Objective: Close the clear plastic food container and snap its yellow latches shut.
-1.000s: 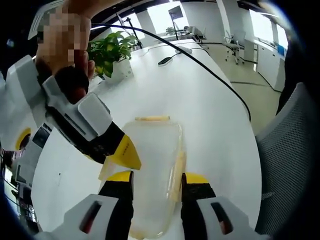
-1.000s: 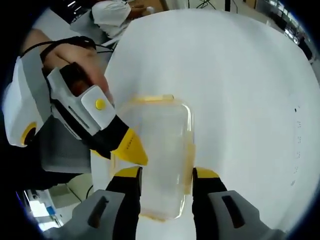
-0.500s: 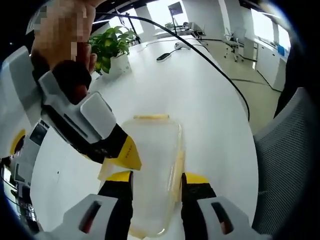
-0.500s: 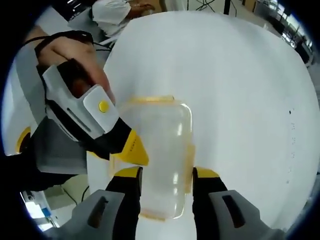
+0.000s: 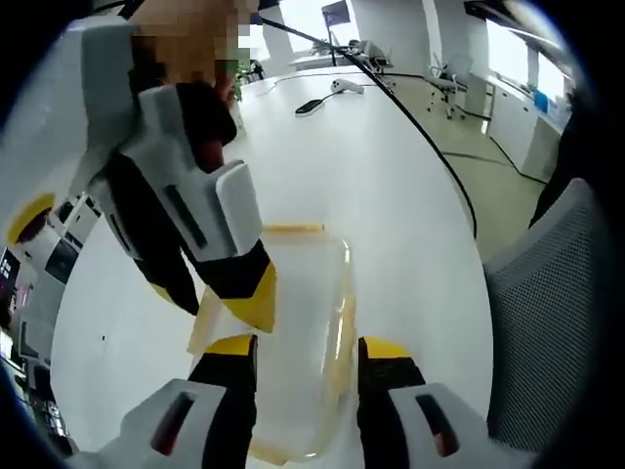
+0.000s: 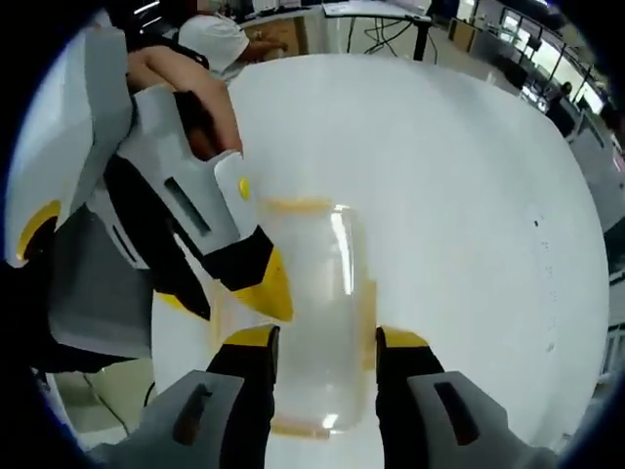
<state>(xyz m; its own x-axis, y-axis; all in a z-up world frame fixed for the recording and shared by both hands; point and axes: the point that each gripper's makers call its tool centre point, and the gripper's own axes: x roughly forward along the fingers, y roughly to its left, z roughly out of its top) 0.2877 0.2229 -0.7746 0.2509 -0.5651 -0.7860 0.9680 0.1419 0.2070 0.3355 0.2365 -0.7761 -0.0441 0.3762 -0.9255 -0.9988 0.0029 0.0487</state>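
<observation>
Bright daylight from windows (image 5: pixel 508 44); table (image 6: pixel 469 195) glare; fisheye-warped edges.

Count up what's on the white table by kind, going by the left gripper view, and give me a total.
Clear plastic container: 1
Black cable: 1
Small dark device at the far end: 1
Small white device at the far end: 1
Total: 4
</observation>
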